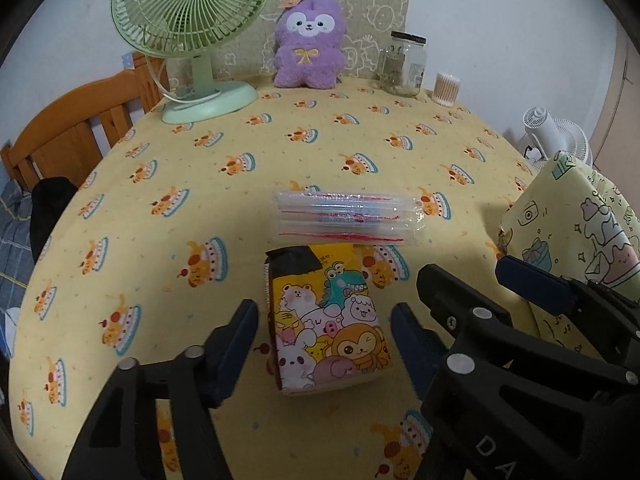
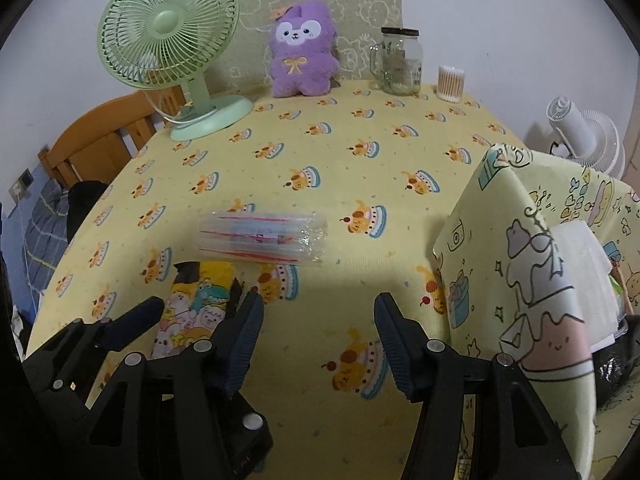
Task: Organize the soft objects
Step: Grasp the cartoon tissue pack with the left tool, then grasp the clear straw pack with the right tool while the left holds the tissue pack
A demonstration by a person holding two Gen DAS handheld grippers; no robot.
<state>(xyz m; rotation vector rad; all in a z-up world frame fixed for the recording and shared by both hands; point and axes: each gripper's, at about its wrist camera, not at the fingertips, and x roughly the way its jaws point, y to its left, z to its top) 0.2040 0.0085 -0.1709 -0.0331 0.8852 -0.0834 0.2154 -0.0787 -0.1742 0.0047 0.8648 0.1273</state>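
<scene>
Two spread grippers, one tissue pack

Tissue pack before straw bundle.

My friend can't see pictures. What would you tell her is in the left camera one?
The left tool hangs open around a cartoon-animal tissue pack on a yellow tablecloth. Behind it lies a clear plastic bundle; farther back stand a green fan, a purple plush toy and a glass jar.

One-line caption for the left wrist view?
Left gripper, open, straddles a cartoon-print tissue pack on the yellow tablecloth; clear wrapped pack lies just beyond.
</scene>
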